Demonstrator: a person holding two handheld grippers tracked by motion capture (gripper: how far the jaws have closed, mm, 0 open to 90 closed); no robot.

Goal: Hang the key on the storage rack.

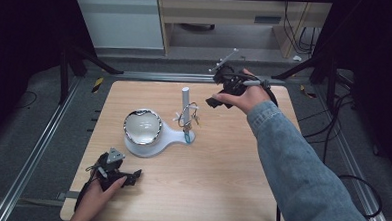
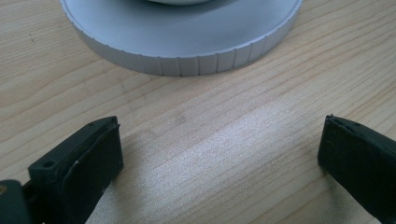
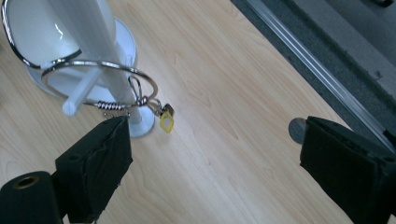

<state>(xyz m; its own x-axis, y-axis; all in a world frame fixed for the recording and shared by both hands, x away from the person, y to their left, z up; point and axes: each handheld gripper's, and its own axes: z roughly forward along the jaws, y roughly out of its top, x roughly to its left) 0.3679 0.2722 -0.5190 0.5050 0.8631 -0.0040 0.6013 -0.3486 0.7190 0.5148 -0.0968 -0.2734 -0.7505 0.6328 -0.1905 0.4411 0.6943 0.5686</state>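
Wooden table point(image 1: 221, 181), ribbed white stand point(image 1: 155, 141), maybe keys point(image 1: 189, 117), both jaws apart.

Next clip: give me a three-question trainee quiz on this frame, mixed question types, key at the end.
1. True or false: the left gripper holds the key ring.
2. Which lies nearer the white stand: (a) left gripper, (b) right gripper?
3. Fill in: the stand's bowl has a shiny ____ rim.

Key
1. False: its fingers are spread over bare table.
2. (a)
3. metal
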